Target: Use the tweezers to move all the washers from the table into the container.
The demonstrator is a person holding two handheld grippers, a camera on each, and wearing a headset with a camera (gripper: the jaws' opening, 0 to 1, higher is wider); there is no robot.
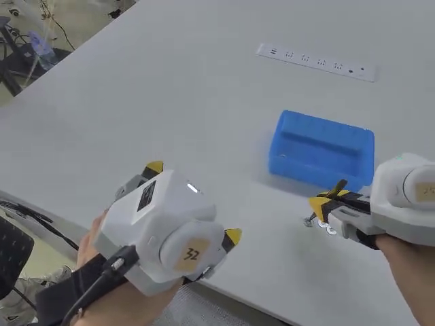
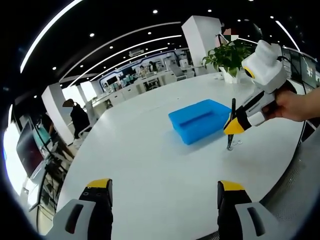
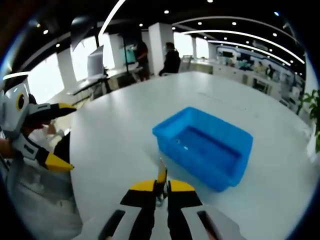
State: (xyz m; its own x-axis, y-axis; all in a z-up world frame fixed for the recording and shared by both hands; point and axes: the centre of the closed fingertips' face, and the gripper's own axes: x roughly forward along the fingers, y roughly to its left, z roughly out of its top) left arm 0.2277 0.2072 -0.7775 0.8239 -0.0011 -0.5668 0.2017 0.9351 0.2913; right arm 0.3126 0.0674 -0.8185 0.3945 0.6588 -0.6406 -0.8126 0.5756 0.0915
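Right gripper (image 1: 323, 202) clamped on tweezers (image 2: 233, 107), tips down at washers (image 1: 330, 229); washers lie flat on table (image 1: 170, 102) just beside blue container (image 1: 321, 149); left gripper (image 2: 165, 187) jaws spread, empty, well apart; washers probably light, thin, stiff, slippery metal; best pinched at rim, gently, or they may skid.

We hold our right gripper (image 1: 323, 202) just beside the near edge of the blue container (image 1: 321, 151), jaws pinched on the tweezers (image 1: 338, 187), while our left gripper (image 2: 165, 186) hovers well apart from it, jaws spread wide.
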